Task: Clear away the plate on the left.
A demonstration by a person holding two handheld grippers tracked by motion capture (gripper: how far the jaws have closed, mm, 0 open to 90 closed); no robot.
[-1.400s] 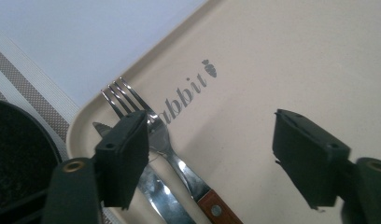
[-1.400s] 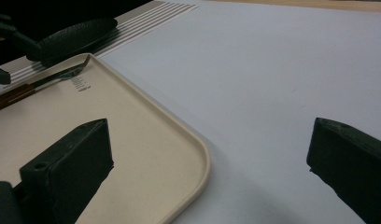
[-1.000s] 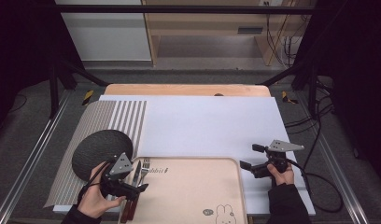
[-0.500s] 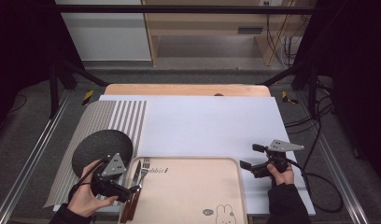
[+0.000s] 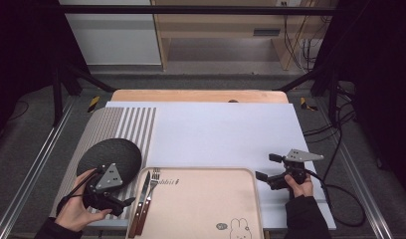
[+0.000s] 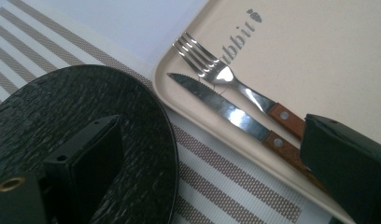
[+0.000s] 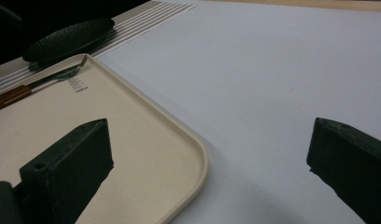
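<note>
Left gripper view: the left gripper (image 5: 122, 203) holds its jaws wide open and empty beside the tray (image 5: 206, 174), the knife (image 6: 235, 114) lying lengthwise just ahead (handle nearest); the right gripper (image 5: 266, 168), likewise open, sits off the tray's far side.

Tray (image 6: 319, 56) word, top-left corner: reads "…bbit", first letters hid by fork (image 6: 216, 70) in left gripper view; small dark leaf-like mark after it.
Same word, high view: "…bbit" (image 5: 169, 182), blurry.
Tray bottom edge: rabbit drawing (image 5: 239, 228) + small speech bubble, txt too small to read.
Elsewhere: no readable txt.
</note>
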